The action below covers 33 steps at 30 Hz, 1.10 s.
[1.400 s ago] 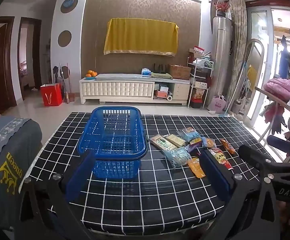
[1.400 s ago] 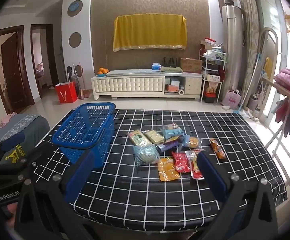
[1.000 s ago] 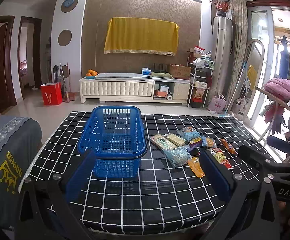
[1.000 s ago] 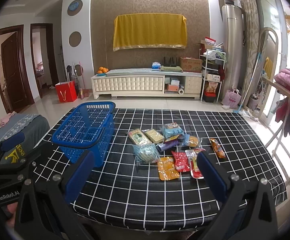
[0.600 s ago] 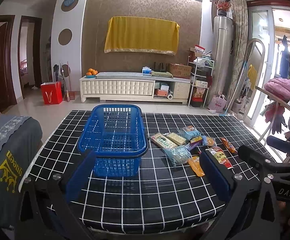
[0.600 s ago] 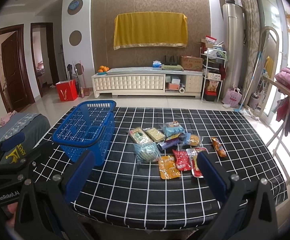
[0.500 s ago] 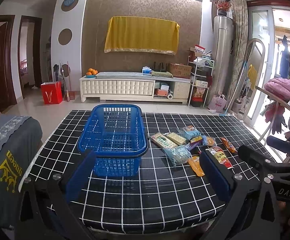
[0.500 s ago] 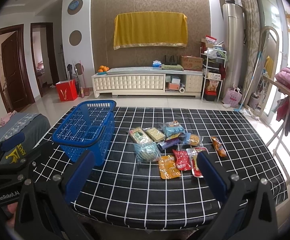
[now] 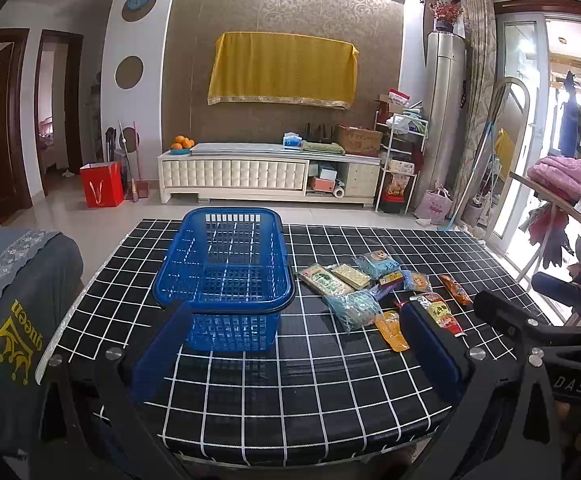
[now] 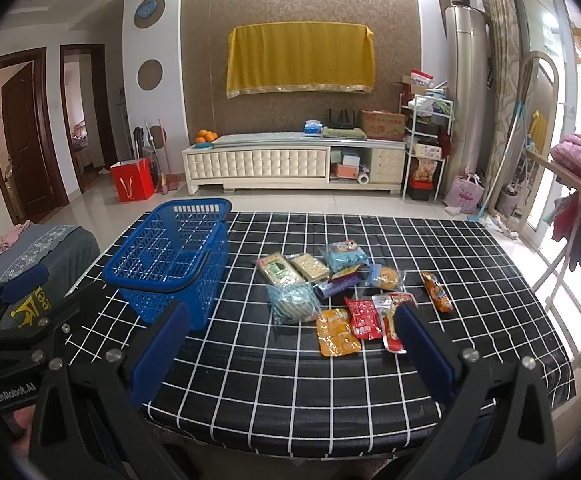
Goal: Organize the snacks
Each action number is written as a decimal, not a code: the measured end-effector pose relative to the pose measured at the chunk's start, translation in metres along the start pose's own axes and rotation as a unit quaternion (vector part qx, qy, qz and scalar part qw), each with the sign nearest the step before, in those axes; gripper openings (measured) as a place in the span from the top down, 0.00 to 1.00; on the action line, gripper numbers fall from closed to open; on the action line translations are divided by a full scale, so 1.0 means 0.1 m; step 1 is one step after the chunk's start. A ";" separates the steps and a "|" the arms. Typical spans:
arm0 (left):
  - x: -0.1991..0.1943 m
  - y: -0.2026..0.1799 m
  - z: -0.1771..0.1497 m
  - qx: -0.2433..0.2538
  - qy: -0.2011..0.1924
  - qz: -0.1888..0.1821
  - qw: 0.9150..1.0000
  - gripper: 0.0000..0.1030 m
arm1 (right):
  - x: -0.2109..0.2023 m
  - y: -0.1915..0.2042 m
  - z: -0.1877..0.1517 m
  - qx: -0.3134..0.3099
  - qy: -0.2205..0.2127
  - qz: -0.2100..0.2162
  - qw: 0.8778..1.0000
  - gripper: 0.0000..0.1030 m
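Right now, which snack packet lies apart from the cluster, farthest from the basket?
The long orange packet: it lies alone on the right of the cluster, with bare tablecloth around it, while the others touch or overlap.

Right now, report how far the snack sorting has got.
Nothing is done yet: the blue basket is empty. Nothing is in hand: left tongs and right tongs hang open short of the table. All the snack packets are left, lying on the checked tablecloth.

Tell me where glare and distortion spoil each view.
Left wrist view: the balcony door at right is blown out by daylight, and fisheye bends the table edge and walls. Right wrist view: the same glare at far right, black vignette in the corners; the snacks and basket stay sharp.
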State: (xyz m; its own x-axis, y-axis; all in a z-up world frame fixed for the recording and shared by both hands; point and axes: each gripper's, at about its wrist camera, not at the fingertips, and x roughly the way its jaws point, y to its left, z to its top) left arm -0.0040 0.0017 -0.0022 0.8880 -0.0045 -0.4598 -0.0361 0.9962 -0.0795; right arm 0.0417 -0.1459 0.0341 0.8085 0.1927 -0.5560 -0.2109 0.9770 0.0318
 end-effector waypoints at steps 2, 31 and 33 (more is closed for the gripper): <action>0.00 0.00 0.00 -0.001 0.001 0.000 1.000 0.00 | -0.01 0.00 0.00 0.000 -0.001 0.000 1.000 0.00; 1.12 -0.50 0.50 0.029 0.068 -0.021 0.997 0.00 | 0.79 -0.89 0.40 0.039 0.058 0.007 0.998 0.00; 1.23 -0.54 0.50 0.033 0.076 -0.018 0.996 0.00 | 0.92 -0.93 0.43 0.039 0.072 0.015 0.996 0.00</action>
State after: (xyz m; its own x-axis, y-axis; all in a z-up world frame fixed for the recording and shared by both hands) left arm 0.1299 -0.0483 -0.0102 0.8086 -0.0477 -0.5864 0.0285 0.9987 -0.0419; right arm 0.1595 -0.2153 0.0159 0.7134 0.2129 -0.6676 -0.1860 0.9761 0.1125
